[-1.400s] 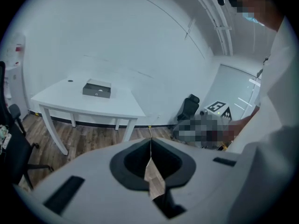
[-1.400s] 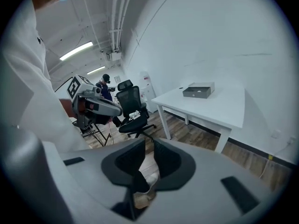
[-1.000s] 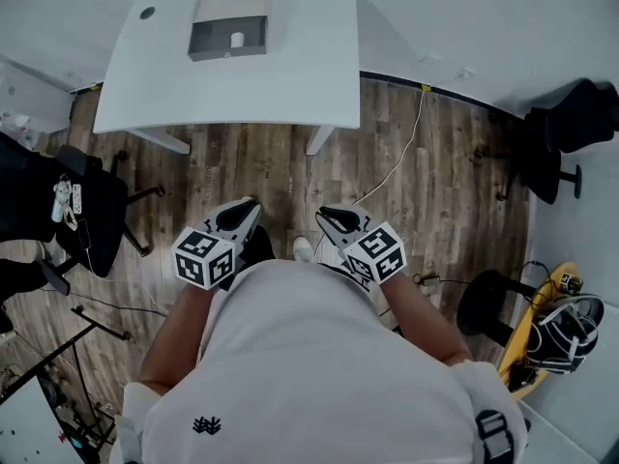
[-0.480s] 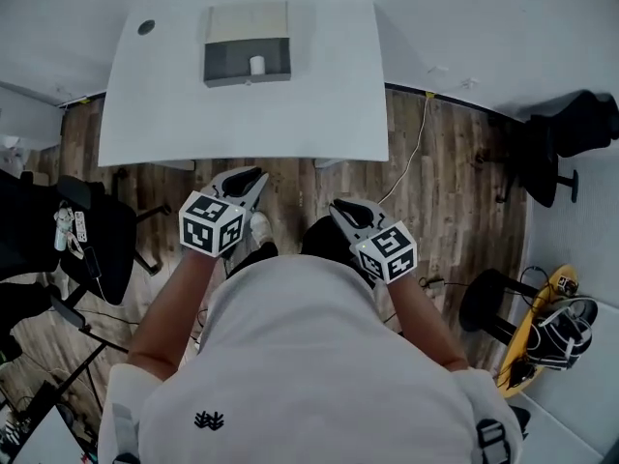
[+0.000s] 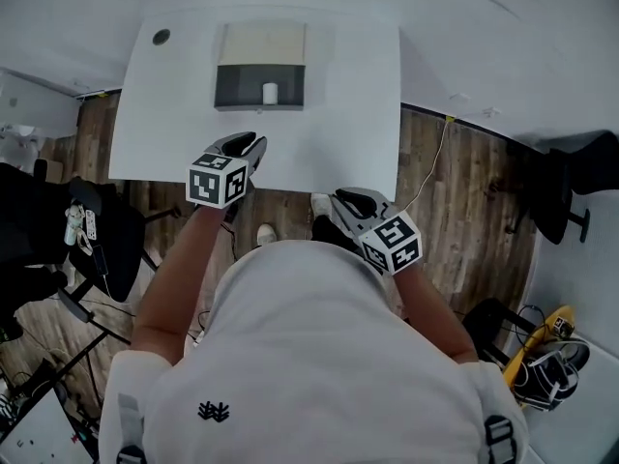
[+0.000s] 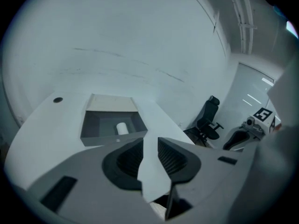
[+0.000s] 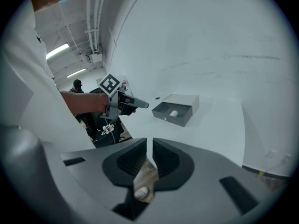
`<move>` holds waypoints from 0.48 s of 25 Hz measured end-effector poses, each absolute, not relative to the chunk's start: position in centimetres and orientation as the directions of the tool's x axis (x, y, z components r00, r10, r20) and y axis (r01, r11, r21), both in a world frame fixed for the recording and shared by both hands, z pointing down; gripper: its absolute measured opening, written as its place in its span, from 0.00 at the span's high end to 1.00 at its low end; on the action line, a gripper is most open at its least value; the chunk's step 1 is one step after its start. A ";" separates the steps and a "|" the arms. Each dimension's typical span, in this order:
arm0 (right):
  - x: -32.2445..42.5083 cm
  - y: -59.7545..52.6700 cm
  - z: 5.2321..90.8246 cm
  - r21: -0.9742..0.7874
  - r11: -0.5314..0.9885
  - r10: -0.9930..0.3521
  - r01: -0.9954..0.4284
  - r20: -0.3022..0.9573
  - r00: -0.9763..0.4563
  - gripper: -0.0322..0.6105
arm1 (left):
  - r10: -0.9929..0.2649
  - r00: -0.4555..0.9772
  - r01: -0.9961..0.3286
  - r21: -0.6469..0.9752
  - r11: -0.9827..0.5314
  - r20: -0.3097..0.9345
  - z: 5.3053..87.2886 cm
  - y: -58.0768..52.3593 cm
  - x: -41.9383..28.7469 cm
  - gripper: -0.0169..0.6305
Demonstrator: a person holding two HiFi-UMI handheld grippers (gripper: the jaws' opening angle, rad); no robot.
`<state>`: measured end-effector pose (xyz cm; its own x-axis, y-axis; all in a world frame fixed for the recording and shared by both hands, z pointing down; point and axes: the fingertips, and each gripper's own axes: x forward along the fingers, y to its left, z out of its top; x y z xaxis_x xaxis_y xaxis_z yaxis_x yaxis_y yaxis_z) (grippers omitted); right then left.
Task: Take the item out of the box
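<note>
The item [image 5: 271,93] — a small white cylinder — is standing inside the open grey box [image 5: 232,87], close to its near wall, and the box is sitting at the far middle of the white desk [image 5: 338,114]. The left tongs [image 5: 255,143] are hovering over the desk's near part with the box at about 12 o'clock from them; their jaws have just been opening and are standing partly apart with nothing between them. The right tongs [image 5: 335,199] are hanging off the desk's near edge, at roughly 5 o'clock from the box, jaws barely apart and empty.

Risks, as I am judging them: the cylinder is sitting tight against the near wall, so a low, slanted reach may be knocking the wall first and shoving the box across the smooth desk. With the jaws only part-way open, a tip could be landing on the item's top and toppling it instead of straddling it. Nothing is steadying the box, since the right tongs are well apart from it.

The left gripper view is looking into the box and showing the cylinder upright on its floor — the head view is giving only a pale spot. The right gripper view alone is showing the left tongs from the side, clear above the desk, and a shoe [image 7: 141,192] on the wooden floor through its own jaws.
</note>
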<state>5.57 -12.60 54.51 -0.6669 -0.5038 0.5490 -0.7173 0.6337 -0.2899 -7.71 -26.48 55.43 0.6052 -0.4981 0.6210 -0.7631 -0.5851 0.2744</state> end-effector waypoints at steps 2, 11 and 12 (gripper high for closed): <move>6.8 -14.6 54.3 -0.277 0.648 -0.505 -0.710 0.541 -0.672 0.89 | -0.506 0.577 -0.783 0.259 -0.565 0.641 56.0 -28.9 -7.4 0.80; 12.4 -19.4 55.4 -0.313 0.639 -0.495 -0.703 0.531 -0.687 0.89 | -0.473 0.428 -0.857 0.178 -0.484 0.770 60.2 -37.0 -6.7 0.75; 12.9 -19.6 55.7 -0.319 0.639 -0.491 -0.700 0.532 -0.690 0.89 | -0.466 0.410 -0.865 0.171 -0.472 0.784 60.7 -37.6 -6.8 0.75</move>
